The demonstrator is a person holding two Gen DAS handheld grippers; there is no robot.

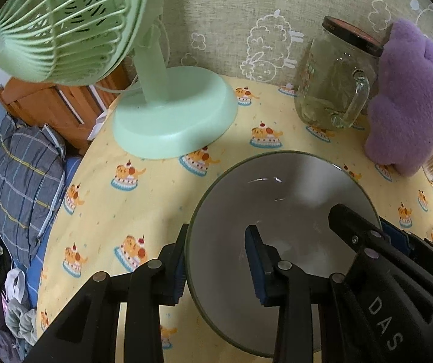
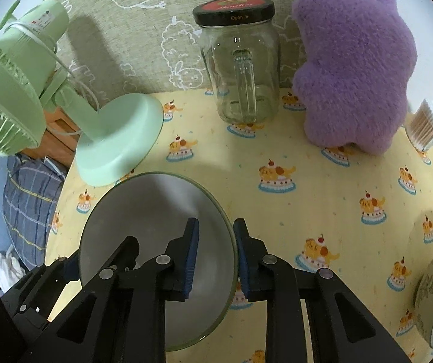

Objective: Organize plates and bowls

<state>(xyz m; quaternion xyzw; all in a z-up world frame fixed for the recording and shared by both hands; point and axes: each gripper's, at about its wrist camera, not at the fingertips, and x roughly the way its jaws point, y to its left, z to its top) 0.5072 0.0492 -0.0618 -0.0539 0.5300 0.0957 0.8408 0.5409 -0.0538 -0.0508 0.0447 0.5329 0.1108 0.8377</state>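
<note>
Two grippers are working on one grey bowl (image 1: 280, 211), which is sitting on the yellow cake-print tablecloth (image 1: 143, 199) toward the near left of the table. At the far left, beyond the table edge, a plaid pillow (image 1: 25, 172) is lying on the bed, and the green fan (image 1: 174, 118) is standing with its round base on the cloth, close behind the bowl but apart from it.

Your left gripper (image 1: 219, 260) is straddling the bowl's left rim, one blue-padded finger outside the wall and the other inside; a gap is showing between the inner pad and the wall, so the jaws are standing parted rather than clamped. Your right gripper (image 2: 216, 257) is straddling the opposite, right rim in the same way, one pad inside and one outside. Its jaws too are standing apart about the rim, and whether either pad is pressing the wall cannot be told.

Moving rightward along the back, the lidded glass jar (image 2: 240, 66) with a handle is standing upright before the wall. The purple plush toy (image 2: 352, 60) is standing just beside it, and a tub of cotton swabs (image 2: 428, 124) is sitting near the toy. At the far right edge, a leaf-patterned dish (image 2: 431, 296) is resting well apart from the grey bowl.
</note>
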